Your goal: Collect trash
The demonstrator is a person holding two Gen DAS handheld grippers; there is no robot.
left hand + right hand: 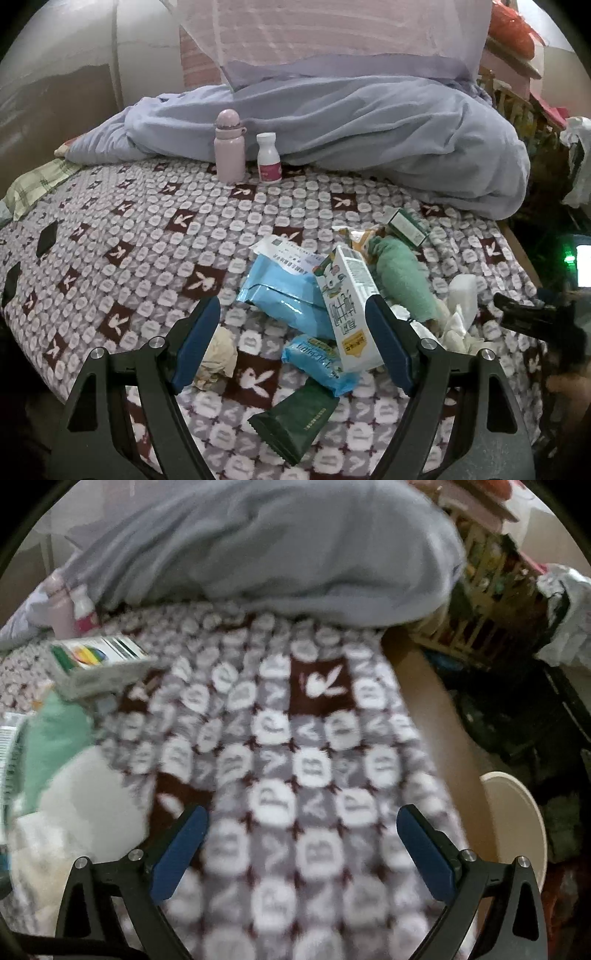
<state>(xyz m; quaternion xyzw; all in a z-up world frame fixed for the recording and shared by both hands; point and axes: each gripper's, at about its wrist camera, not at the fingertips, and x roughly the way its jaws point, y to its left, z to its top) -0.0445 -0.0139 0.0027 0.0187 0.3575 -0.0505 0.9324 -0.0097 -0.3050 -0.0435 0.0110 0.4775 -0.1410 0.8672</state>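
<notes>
A heap of trash lies on the patterned bed cover (122, 236). It holds a white milk carton (347, 306), a light blue wipes pack (284, 295), a small blue wrapper (317, 360), a dark green packet (295, 417), a crumpled tissue (218, 354) and a green cloth (402, 280). My left gripper (293, 304) hangs open just above the heap, the carton and blue pack between its fingers, untouched. My right gripper (301, 814) stands open over bare cover, nothing between its pads. In the blurred right wrist view a small striped box (96, 664) and a white lump (92, 790) lie to its left.
A pink flask (229, 147) and a white pill bottle (269, 158) stand at the back, before a bunched blue blanket (351, 122). A small green box (406, 225) lies near the bed's right edge. A white bin rim (517, 812) stands on the floor beside the bed.
</notes>
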